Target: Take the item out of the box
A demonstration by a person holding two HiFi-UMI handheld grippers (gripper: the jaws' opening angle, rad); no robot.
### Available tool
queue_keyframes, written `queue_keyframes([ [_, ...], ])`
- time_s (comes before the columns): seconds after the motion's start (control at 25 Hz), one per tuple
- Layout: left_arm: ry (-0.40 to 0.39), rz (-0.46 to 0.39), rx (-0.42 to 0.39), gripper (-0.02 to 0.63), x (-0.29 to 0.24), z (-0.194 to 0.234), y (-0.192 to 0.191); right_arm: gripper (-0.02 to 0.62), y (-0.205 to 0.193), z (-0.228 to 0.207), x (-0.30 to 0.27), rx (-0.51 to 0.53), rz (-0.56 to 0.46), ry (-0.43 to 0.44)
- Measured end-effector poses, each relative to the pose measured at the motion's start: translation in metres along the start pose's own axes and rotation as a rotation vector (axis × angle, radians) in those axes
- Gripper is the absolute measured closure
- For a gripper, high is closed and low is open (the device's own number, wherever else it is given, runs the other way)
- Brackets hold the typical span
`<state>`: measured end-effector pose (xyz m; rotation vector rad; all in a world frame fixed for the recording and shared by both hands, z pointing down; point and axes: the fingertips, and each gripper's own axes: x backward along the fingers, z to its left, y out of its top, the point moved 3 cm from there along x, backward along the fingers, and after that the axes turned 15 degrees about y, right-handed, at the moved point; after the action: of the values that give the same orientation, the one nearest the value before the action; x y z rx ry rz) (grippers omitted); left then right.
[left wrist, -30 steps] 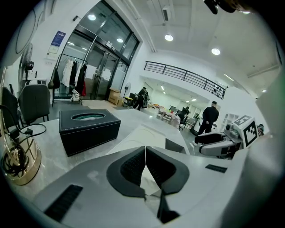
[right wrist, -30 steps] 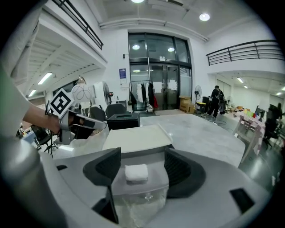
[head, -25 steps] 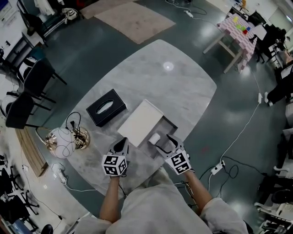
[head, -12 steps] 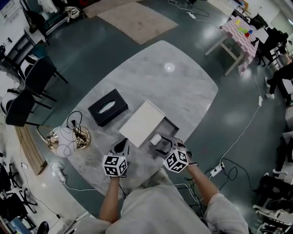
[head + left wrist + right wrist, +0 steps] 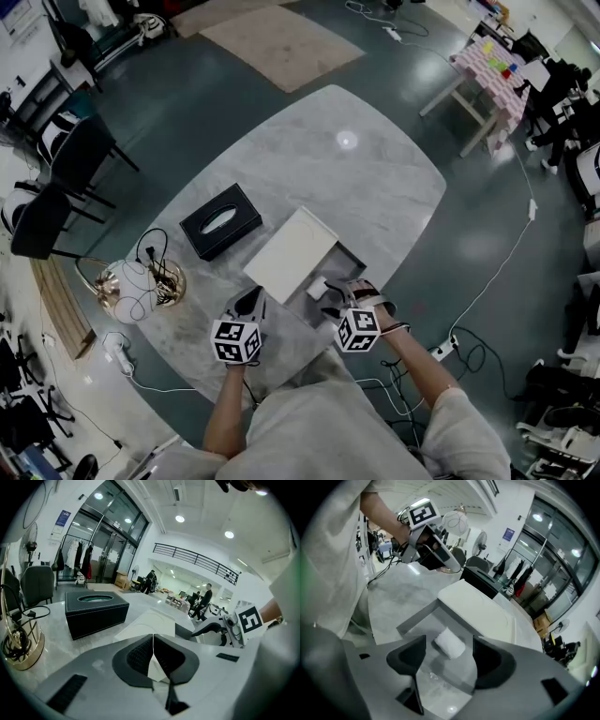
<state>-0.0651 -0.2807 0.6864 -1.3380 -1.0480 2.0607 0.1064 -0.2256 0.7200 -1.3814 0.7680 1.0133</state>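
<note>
One white item (image 5: 449, 642) lies flat in one open box (image 5: 349, 258) by the desk's (image 5: 356, 178) near edge, long axis along the lid (image 5: 289, 255) edge | right tool (image 5: 446, 654) spread above it | left tool (image 5: 153, 641) pressed together, empty.

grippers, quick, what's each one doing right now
Left gripper: jaws closed at the edge of the white lid; whether they pinch it cannot be told.
Right gripper: jaws open over the white item in the box, holding nothing.

One tabletop (image 5: 375, 178) carries one grey box (image 5: 345, 255), one white lid (image 5: 289, 253), one white item (image 5: 317, 285), one black tissue box (image 5: 220, 220), one gold stand (image 5: 161, 283); two grippers: left gripper (image 5: 248, 300), right gripper (image 5: 330, 302)
</note>
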Motion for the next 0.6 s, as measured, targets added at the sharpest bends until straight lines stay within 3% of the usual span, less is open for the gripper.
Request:
queue_keyframes([
  [0.32, 0.004, 0.0, 0.002, 0.589, 0.001, -0.002, 0.0, 0.285, -0.006, 0.001, -0.01, 0.246, 0.153, 0.036],
  [0.6, 0.008, 0.01, 0.001, 0.589, 0.002, -0.002, -0.004, 0.291, -0.007, -0.004, -0.015, 0.38, 0.211, 0.06],
])
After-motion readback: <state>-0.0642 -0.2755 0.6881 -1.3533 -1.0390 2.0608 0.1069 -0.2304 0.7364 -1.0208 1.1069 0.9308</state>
